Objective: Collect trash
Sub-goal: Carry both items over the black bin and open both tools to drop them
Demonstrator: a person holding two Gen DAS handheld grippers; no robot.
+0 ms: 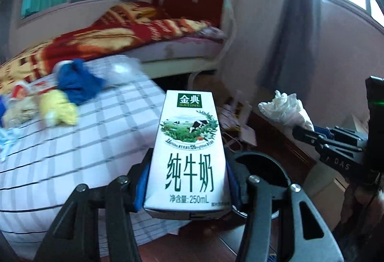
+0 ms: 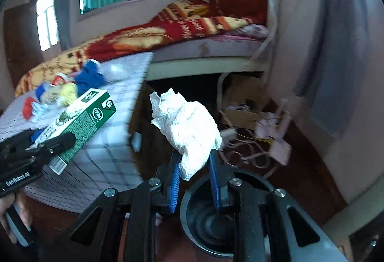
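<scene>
In the left wrist view, your left gripper [image 1: 188,180] is pinched on the milk carton [image 1: 189,154], long axis pointing straight out along the fingers, and the dark bin [image 1: 261,166] sits right behind and below the carton, a bit to its right. So the bin is basically under your carton already. Your right gripper [image 1: 297,133] shows near the bin's far right, holding the crumpled tissue [image 1: 285,109]. In the right wrist view, the right gripper [image 2: 195,166] is clamped on the tissue [image 2: 189,132], hanging directly above the bin [image 2: 206,221] mouth. I'd say the right hand is the better lined up to drop first; the carton [image 2: 79,123] is left of the bin.
</scene>
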